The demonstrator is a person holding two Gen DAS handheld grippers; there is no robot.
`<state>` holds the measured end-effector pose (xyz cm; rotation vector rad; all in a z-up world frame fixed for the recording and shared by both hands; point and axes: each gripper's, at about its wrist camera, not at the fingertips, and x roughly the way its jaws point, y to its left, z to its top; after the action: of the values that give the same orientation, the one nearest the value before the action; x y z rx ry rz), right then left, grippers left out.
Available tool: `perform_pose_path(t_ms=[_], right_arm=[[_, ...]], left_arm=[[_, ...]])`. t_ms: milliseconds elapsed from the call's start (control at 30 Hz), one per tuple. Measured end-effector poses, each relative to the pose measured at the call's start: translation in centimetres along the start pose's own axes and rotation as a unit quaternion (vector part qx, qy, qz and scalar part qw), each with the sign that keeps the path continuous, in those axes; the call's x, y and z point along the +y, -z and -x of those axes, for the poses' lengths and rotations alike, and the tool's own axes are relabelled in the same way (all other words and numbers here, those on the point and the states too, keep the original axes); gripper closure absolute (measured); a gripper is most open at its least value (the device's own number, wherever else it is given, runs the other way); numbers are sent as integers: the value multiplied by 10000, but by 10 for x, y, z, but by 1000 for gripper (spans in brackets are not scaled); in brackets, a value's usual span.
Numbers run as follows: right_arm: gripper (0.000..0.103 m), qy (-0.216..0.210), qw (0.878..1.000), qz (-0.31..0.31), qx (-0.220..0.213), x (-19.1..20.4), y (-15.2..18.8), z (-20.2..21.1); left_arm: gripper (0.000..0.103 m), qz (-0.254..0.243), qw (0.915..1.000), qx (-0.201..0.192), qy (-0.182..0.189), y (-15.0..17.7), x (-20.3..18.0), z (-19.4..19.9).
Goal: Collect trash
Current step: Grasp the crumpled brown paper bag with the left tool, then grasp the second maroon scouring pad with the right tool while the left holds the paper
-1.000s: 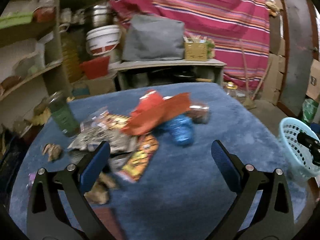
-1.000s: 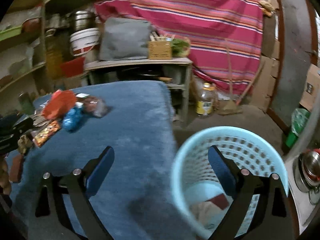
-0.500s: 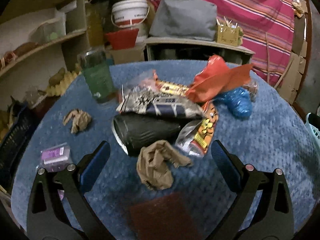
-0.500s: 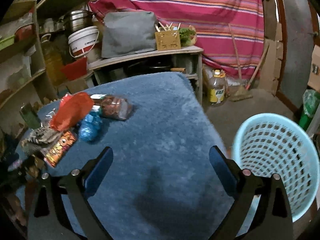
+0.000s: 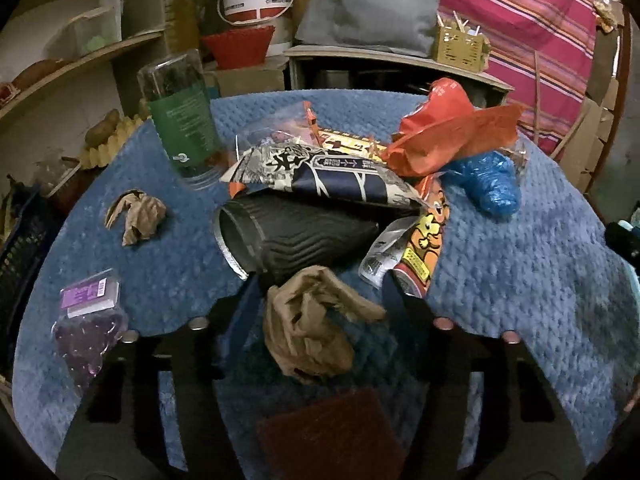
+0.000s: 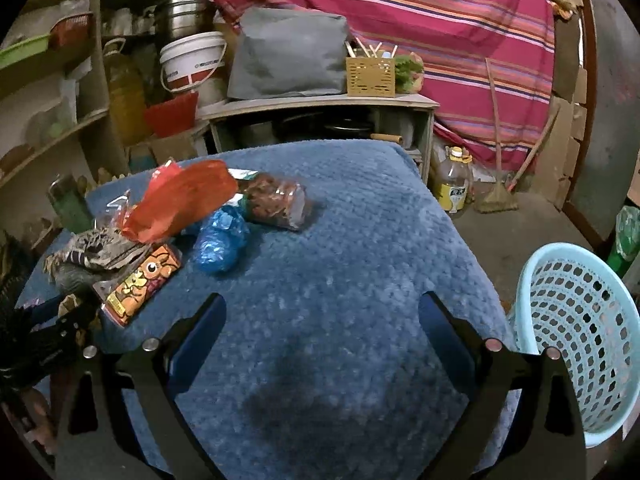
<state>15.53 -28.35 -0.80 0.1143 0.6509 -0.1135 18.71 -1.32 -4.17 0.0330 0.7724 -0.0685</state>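
A crumpled brown paper (image 5: 308, 332) lies on the blue cloth (image 5: 520, 280), right between the fingers of my left gripper (image 5: 320, 300). Its jaws are closing and the pads reach the paper's sides without squashing it. Just beyond lies a heap of trash: a black ribbed cup (image 5: 296, 236) on its side, a printed wrapper (image 5: 320, 172), an orange bag (image 5: 440, 140), a blue bag (image 5: 492, 188) and a cartoon snack packet (image 5: 424, 244). My right gripper (image 6: 322, 304) hangs open over bare cloth, with the same heap (image 6: 176, 208) off to its left.
A light blue basket (image 6: 576, 320) stands by the table's right edge. A green bottle (image 5: 180, 120), another paper ball (image 5: 138, 216), a purple packet (image 5: 88, 316) and a dark red pad (image 5: 332, 436) also lie on the cloth. Shelves and a bench stand behind.
My left gripper came in over the heap, dropped onto the brown paper, and its jaws narrowed around it. My right gripper swung left, away from the basket, to above the cloth.
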Motion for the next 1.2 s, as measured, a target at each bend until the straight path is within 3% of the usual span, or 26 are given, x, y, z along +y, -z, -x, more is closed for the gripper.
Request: perform_pose_path(t_ms=[200,367,867,1200], right_arm=[[8,33,9998,211,-7,13,2,2],[8,-34,9991,425,-44,36,7,10],[4,-650,9936,878,-301,157,66,56],[4,-836,9893,1196,-17,203,101,52]], left_arm=[[53,12,10000,-30,84,1,7,10],[53,33,9995,-317,81,0,23,37],[53,693,9923,-912,-482,16,132,85],[53,982,9877,-1006,-687,29,179,94]])
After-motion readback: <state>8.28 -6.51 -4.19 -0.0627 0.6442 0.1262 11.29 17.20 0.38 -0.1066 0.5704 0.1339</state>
